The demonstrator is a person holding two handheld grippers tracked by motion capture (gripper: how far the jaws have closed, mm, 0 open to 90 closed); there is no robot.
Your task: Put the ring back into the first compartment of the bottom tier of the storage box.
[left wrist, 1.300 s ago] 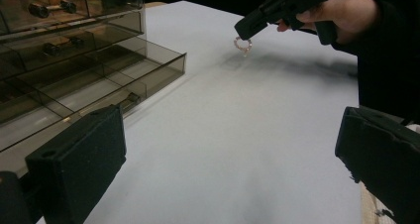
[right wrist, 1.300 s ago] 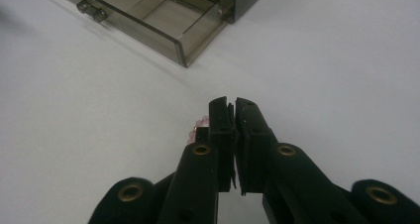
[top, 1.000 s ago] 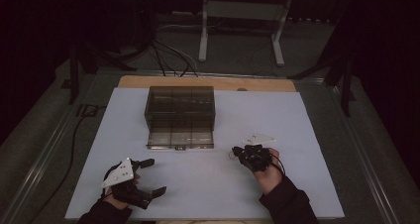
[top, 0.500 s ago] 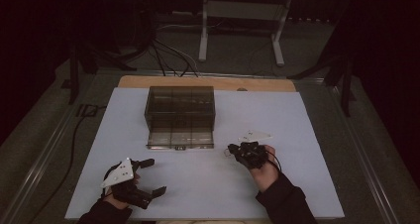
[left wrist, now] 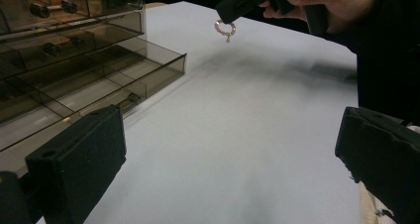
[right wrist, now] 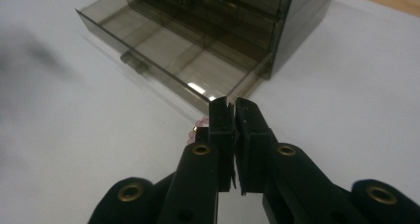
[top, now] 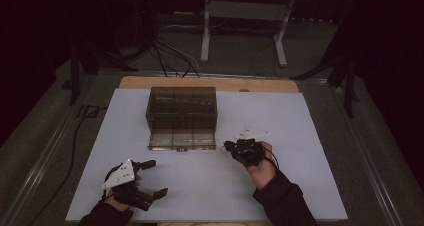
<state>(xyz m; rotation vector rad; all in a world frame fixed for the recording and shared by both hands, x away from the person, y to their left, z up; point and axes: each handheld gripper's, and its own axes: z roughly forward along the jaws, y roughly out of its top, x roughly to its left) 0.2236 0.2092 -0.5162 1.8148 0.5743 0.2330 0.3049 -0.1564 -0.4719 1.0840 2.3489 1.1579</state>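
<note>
A smoked clear drawer cabinet (top: 182,106) stands on the white mat, its bottom drawer (top: 182,138) pulled out toward me. My right gripper (top: 227,147) hovers just right of the drawer's front corner, shut on a small ring of pink beads (left wrist: 225,28). The beads (right wrist: 197,127) peek out left of the closed jaws of the right gripper (right wrist: 234,107), with the open drawer (right wrist: 163,60) just ahead. My left gripper (top: 156,178) rests at the near left, open with nothing between its jaws. In its own view the left gripper (left wrist: 230,154) faces the cabinet (left wrist: 59,50) and the right gripper (left wrist: 237,3).
The white mat (top: 300,116) covers a wooden table whose far edge (top: 210,83) shows behind the cabinet. Cables (top: 170,56) and a metal stand (top: 242,31) lie on the floor beyond. Small dark knobs show inside the upper drawers (left wrist: 49,8).
My right gripper has drifted a little left toward the open drawer, the bead ring still in it. The left gripper has stayed where it was.
</note>
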